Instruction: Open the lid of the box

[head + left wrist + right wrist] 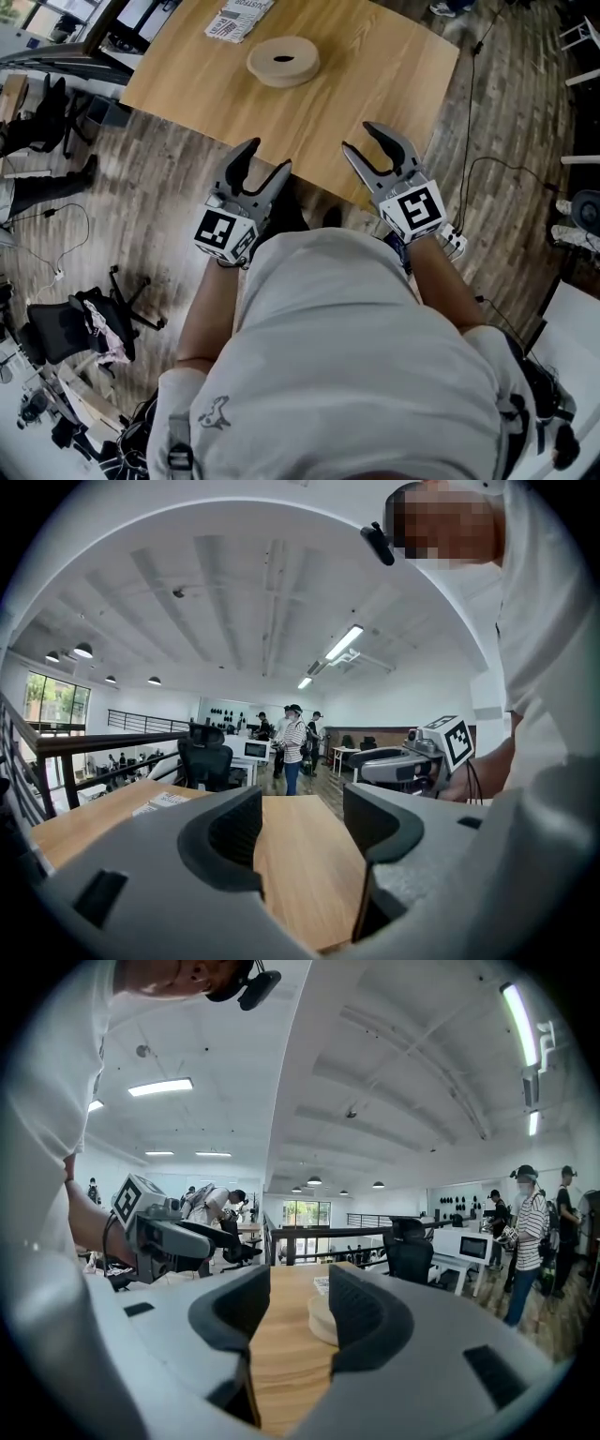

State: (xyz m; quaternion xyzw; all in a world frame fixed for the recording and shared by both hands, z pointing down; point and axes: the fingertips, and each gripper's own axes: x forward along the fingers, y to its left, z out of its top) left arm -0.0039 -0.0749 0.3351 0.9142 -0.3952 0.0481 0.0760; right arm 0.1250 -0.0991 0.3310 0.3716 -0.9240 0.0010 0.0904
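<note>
Person's pale shirt fills the foreground, and beyond it the left tongs and right tongs hover at the near edge of the wooden table, both with jaws apart and empty, well apart from the round box lying far across it near a printed sheet.

Left tongs and right tongs gape, empty.

No legible text. On tabletop, printed sheet: bold lettering, too blurred to read. On left tongs, right tongs: black-white square markers, no characters. On shirt: small animal logo.
</note>
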